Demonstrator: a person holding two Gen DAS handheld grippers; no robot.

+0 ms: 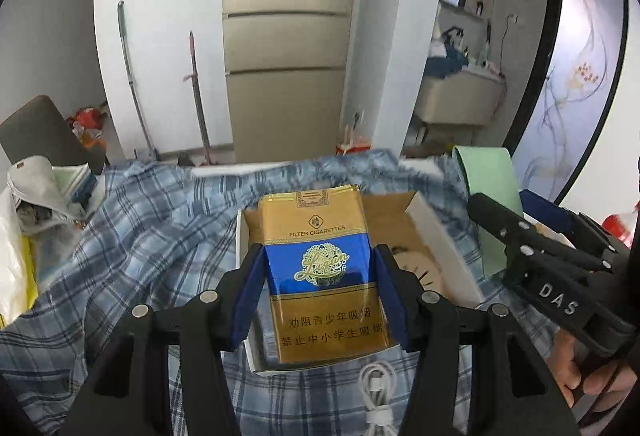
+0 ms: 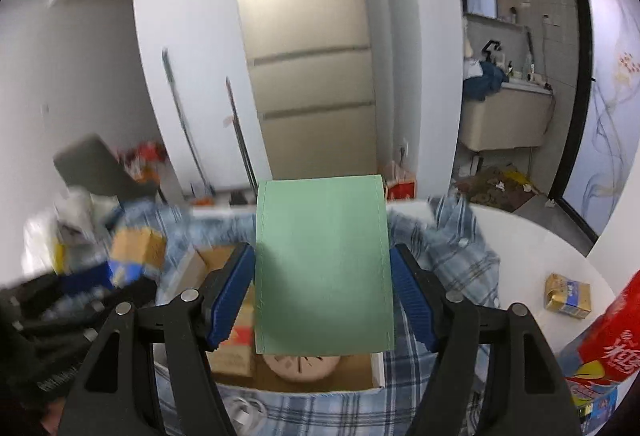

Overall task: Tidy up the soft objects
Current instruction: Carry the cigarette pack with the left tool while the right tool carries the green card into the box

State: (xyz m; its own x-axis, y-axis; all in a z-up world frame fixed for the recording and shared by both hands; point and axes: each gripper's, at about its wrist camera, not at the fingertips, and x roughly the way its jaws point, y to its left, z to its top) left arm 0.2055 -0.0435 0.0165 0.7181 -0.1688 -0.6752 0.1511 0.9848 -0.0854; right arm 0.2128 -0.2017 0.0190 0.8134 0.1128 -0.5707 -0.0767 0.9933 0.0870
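A soft gold-and-blue cigarette pack [image 1: 316,220] stands upright between the blue pads of my left gripper [image 1: 318,252], which is shut on it. It hangs over an open cardboard box [image 1: 448,248] lying on a blue plaid cloth [image 1: 140,236]. My right gripper [image 2: 322,250] is shut on a flat pale-green pouch [image 2: 322,276], held above the same box [image 2: 376,372]. From the left wrist view the right gripper [image 1: 540,256] is at the right with the green pouch [image 1: 492,195]. In the right wrist view the left gripper [image 2: 80,300] is a blur at the left.
Inside the box lie a round pinkish item [image 2: 302,366] and a small carton [image 2: 236,344]. A white cable [image 1: 376,392] rests on the cloth in front. A gold packet [image 2: 568,296] and red carton [image 2: 616,336] sit on the white table [image 2: 540,256]. Bags [image 1: 36,187] crowd the left.
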